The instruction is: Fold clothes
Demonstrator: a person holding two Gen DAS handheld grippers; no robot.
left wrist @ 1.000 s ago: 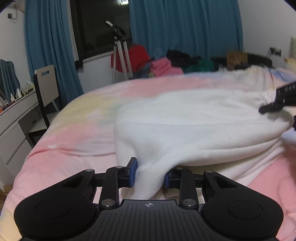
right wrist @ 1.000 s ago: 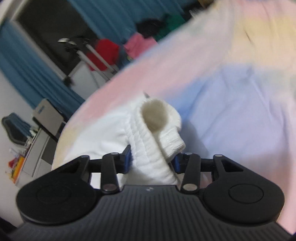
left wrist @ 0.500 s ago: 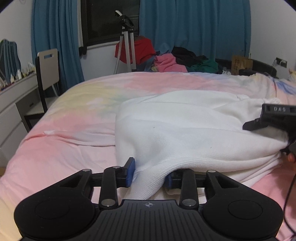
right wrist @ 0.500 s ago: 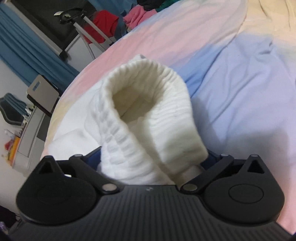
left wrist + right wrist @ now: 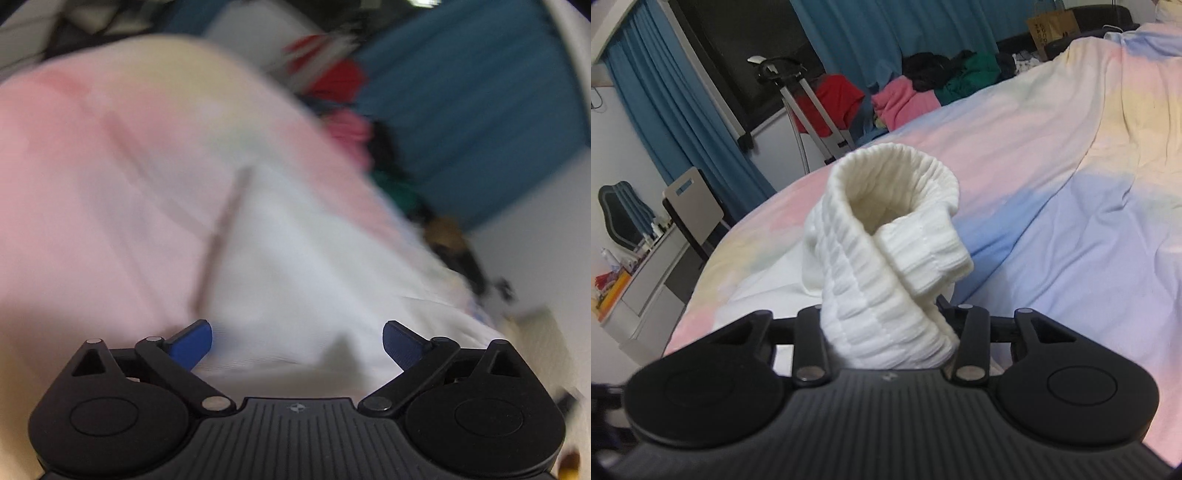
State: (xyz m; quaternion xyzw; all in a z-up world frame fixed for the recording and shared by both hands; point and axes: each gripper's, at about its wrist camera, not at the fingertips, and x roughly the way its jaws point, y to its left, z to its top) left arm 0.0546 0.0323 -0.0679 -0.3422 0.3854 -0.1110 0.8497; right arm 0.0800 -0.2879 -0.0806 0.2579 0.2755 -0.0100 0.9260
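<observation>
The white knit sweater (image 5: 317,280) is lying spread on the bed (image 5: 1089,206), over its pastel pink, yellow and blue cover, and the fold seems to be at a handover between grips. The left gripper (image 5: 297,341) is standing over the near edge of the sweater's body with its jaws wide apart; they have just been opening, and the cloth is lying under and between the blue pads (image 5: 192,341) without being pinched. The right gripper (image 5: 886,332) is clamping the ribbed cuff (image 5: 886,236), which is rising out of its jaws in a thick curled roll; those jaws have just been closing on it. Judging by this, the next move calls for carrying the sleeve across the body and laying it flat, while the left side is finding a fresh hold on the hem or side seam. The left view is badly smeared, so exactly which edge lies beneath it cannot be told. Around the bed, a heap of red, pink, green and dark clothes (image 5: 916,88) is sitting at the far side below blue curtains (image 5: 886,33), with a tripod (image 5: 805,107), a chair (image 5: 692,206) and a cluttered dresser (image 5: 639,273) nearby; none of these is crowding the sweater, though the cuff's bulky curl may be resisting a flat lay.
</observation>
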